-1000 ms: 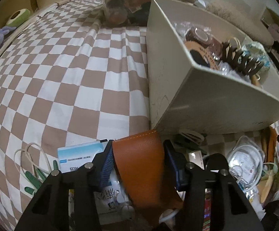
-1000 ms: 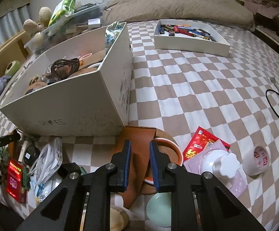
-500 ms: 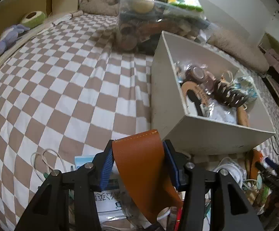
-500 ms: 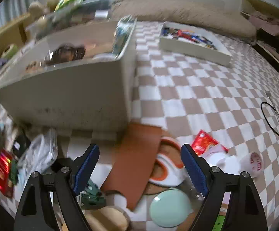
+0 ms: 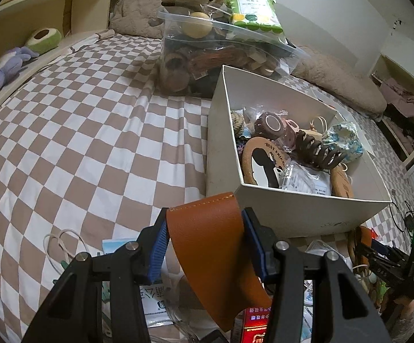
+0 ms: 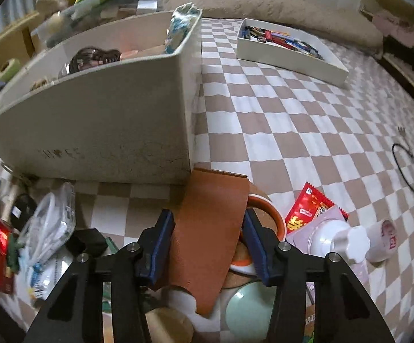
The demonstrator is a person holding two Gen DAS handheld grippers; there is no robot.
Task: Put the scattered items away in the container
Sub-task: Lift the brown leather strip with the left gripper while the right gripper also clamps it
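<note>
My left gripper is shut on a tan leather strap and holds it raised in front of the near left corner of the white cardboard box. The box holds a brown hair claw, a cork coaster, a cup and small packets. My right gripper has its jaws spread on either side of a second brown leather piece that lies on the bedspread just in front of the box; I cannot tell whether the pads touch it.
Around the right gripper lie an orange-rimmed cork coaster, a red snack packet, a white bottle, a tape roll, a clear bag. A tray of small items sits farther back. A clear plastic bin stands behind the box.
My left gripper has lifted the strap higher, so the box's inside shows more. My right gripper opened from shut, then narrowed around the second leather piece.
</note>
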